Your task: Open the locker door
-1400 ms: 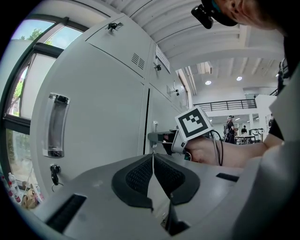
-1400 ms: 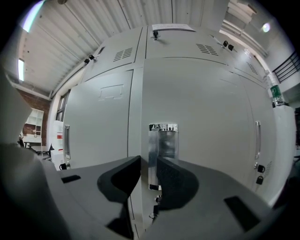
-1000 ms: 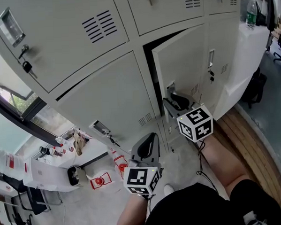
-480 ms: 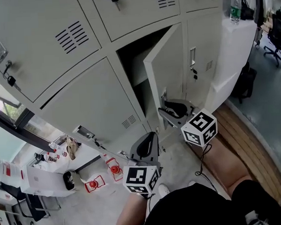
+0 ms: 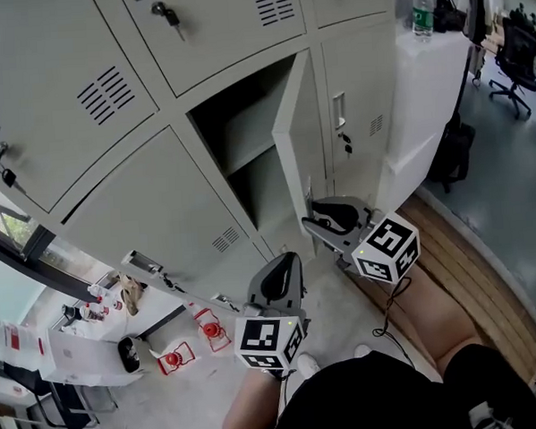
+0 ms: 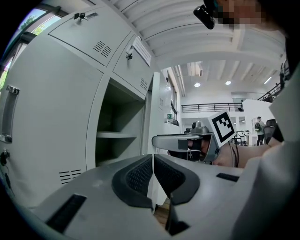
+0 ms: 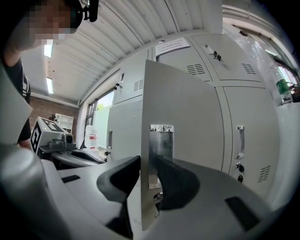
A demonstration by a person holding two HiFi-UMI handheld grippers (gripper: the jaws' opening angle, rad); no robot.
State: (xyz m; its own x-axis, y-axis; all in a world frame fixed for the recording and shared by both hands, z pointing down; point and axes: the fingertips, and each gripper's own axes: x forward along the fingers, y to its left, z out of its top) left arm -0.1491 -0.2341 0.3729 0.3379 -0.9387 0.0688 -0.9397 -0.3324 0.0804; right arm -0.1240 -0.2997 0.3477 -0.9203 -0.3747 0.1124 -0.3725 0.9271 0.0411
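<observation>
The grey locker door [image 5: 297, 131] stands swung out, and the dark compartment [image 5: 238, 157] behind it shows a shelf. My right gripper [image 5: 316, 216] sits at the door's lower free edge. In the right gripper view the door [image 7: 187, 112] edge runs between the jaws of that gripper [image 7: 148, 172], beside the metal handle plate [image 7: 161, 145]. Its jaws are opening, and the pads look slack around the edge. My left gripper [image 5: 282, 264] hangs low in front of the lockers, shut [image 6: 153, 161] and holding nothing.
More closed lockers surround the open one; the right neighbour [image 5: 351, 88] has a handle with keys. A water bottle [image 5: 421, 11] stands on a white cabinet [image 5: 423, 93]. A wooden strip [image 5: 472, 270] runs along the floor at right. An office chair [image 5: 517, 61] stands far right.
The locker door has swung much wider, from a narrow gap to showing the shelf inside. My right gripper came outward with the door's edge. The left gripper stayed put.
</observation>
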